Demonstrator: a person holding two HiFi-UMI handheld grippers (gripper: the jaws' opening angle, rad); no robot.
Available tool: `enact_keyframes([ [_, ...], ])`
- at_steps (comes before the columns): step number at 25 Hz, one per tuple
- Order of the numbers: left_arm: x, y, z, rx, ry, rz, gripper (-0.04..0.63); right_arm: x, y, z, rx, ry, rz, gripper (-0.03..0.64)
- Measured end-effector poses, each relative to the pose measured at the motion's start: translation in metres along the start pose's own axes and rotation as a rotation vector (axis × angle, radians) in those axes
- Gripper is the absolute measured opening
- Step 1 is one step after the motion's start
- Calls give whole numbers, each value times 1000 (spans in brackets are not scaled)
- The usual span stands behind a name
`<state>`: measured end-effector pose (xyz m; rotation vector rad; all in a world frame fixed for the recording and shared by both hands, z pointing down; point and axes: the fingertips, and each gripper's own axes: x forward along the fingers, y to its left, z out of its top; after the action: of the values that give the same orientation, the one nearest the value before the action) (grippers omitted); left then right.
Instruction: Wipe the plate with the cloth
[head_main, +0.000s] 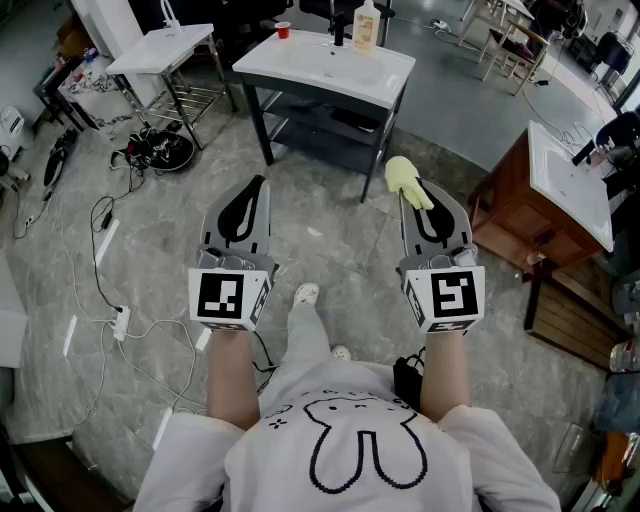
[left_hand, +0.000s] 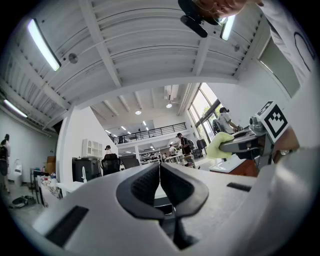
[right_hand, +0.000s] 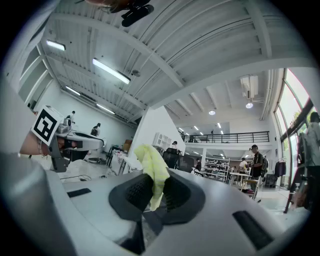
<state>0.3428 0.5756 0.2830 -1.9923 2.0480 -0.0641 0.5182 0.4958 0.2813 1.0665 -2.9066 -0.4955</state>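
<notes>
Right hand-held gripper (head_main: 417, 192) is clamped on the yellow cloth (head_main: 408, 181), probably carried ready for wiping, just short of the white sink tabletop (head_main: 300, 62). Left hand-held gripper (head_main: 262, 183) is closed and empty. Nothing to wipe in sight yet.

The left forearm (head_main: 232, 375) and right forearm (head_main: 446, 372) reach forward side by side. The left gripper (head_main: 259, 186), roughly level, has its jaws pressed together with nothing between them. The right gripper (head_main: 414, 196), just beside it and equally level, clamps a yellow cloth (head_main: 406, 176) that sticks out past its tips.
</notes>
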Motion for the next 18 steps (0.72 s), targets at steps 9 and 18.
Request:
enact_keyframes([
  [9, 21, 12, -11, -19, 23, 22, 15, 25, -2, -1, 14, -13, 33, 49],
  [18, 78, 62, -36, -70, 52, 40, 385, 95, -14, -11, 30, 0, 33, 49],
])
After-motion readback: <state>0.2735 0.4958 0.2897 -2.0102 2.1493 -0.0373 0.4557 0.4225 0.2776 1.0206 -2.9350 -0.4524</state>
